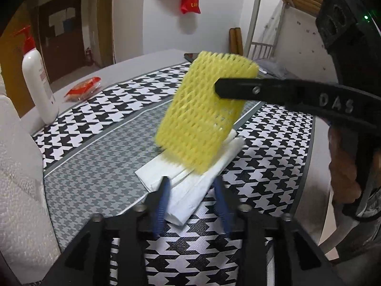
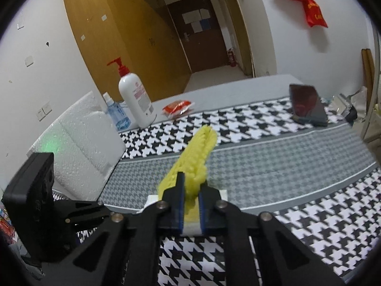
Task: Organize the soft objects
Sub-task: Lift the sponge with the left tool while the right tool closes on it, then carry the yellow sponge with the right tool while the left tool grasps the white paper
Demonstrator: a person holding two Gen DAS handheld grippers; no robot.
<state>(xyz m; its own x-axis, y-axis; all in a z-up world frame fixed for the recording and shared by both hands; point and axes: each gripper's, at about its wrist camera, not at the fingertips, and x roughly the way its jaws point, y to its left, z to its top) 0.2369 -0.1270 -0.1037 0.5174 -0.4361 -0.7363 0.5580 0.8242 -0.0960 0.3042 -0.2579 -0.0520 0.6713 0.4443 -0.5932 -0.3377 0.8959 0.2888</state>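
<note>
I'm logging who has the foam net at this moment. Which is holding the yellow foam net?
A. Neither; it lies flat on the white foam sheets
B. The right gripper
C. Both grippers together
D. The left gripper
B. The right gripper is clamped on the yellow foam net, which hangs tilted over the white foam sheets, while the left gripper stands open below with nothing pressed between its pads.

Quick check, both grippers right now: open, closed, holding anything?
Left gripper: open, holding nothing, jaws standing over the folded white foam sheets.
Right gripper: closed on the yellow foam net.
</note>
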